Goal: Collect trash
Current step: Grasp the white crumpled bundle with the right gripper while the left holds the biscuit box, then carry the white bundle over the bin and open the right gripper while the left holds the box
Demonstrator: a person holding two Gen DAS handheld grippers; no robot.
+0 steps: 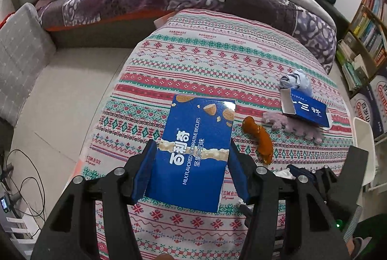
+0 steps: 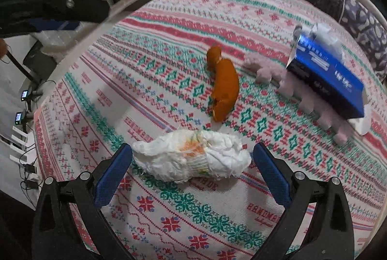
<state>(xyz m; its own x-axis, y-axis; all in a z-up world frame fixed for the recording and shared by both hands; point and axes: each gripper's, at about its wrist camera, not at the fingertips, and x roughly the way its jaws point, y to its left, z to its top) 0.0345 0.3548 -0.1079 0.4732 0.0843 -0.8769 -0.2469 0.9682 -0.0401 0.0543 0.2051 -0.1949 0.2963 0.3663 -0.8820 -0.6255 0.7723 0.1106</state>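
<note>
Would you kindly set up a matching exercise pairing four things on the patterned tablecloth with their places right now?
Things:
1. biscuit box
2. crumpled tissue
3. orange peel
4. tissue box

Places:
A. lying on the pink plush toy
B. between the open right gripper fingers
C. between the left gripper fingers
D. loose on the cloth, left of the plush toy

Pairs: 1-C, 2-B, 3-D, 4-A

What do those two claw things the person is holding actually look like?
Both look alike. The left gripper and right gripper are matte black frames with triangular cut-outs and round silver bolts at the joints. Each ends in two flat fingers faced with blue pads. No cables show on them; a small green light glows nearby.
</note>
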